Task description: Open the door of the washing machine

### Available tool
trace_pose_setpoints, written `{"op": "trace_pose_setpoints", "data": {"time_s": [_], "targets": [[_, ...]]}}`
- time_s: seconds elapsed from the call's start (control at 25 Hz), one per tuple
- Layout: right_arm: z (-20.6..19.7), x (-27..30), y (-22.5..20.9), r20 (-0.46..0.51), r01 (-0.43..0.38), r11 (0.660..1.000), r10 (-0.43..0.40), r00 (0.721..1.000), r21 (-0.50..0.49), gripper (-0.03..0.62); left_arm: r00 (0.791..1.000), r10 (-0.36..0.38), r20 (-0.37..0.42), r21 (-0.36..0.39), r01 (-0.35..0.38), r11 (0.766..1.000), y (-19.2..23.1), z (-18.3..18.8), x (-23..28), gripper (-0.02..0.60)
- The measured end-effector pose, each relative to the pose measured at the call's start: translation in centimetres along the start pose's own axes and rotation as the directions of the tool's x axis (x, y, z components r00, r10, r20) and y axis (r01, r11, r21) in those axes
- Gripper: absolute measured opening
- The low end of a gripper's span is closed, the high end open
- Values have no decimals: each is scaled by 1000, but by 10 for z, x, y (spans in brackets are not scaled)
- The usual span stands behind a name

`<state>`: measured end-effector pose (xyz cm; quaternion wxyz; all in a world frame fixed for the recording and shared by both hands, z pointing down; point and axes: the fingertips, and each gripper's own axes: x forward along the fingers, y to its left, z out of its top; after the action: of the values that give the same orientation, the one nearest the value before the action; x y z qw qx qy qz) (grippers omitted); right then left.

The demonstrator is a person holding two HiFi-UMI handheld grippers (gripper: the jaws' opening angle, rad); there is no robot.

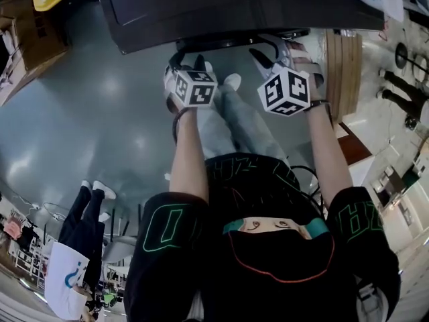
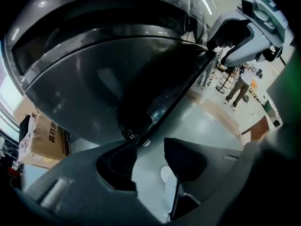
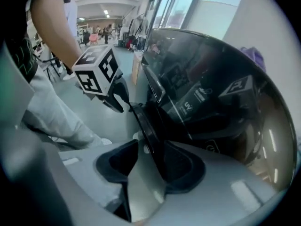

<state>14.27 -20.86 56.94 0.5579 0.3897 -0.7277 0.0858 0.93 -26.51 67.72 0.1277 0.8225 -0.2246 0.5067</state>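
The washing machine [image 1: 234, 5] is the dark body at the top of the head view, with its round door [image 1: 231, 43] hanging off the lower edge. Both grippers reach down to that edge. My left gripper [image 1: 186, 62] stands open, and in the left gripper view [image 2: 150, 161] the door's thin rim [image 2: 174, 102] runs slantwise between the pads, close to the left one. My right gripper [image 1: 269, 58] is open too. In the right gripper view [image 3: 150, 164] the black door rim [image 3: 149, 126] sits between the pads, nearer the right one. The dark glass [image 3: 211, 102] bulges to the right.
My own legs and white shoes [image 1: 231, 106] stand right below the door. Cardboard boxes [image 1: 17, 39] sit at the far left, and a stack of wooden boards [image 1: 343, 72] at the right. Another person [image 1: 80, 247] stands on the grey floor at lower left.
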Motion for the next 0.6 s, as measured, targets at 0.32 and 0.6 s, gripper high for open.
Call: {"op": "trace_pose_setpoints", "data": {"time_s": [0.32, 0.6], "targets": [[1, 9, 4, -74, 48, 983, -62, 995, -176, 173, 999, -22, -23, 68, 24, 997, 3, 1, 12, 156], [1, 17, 9, -84, 10, 984, -26, 996, -178, 149, 999, -19, -51, 139, 26, 990, -1, -10, 12, 129]]}}
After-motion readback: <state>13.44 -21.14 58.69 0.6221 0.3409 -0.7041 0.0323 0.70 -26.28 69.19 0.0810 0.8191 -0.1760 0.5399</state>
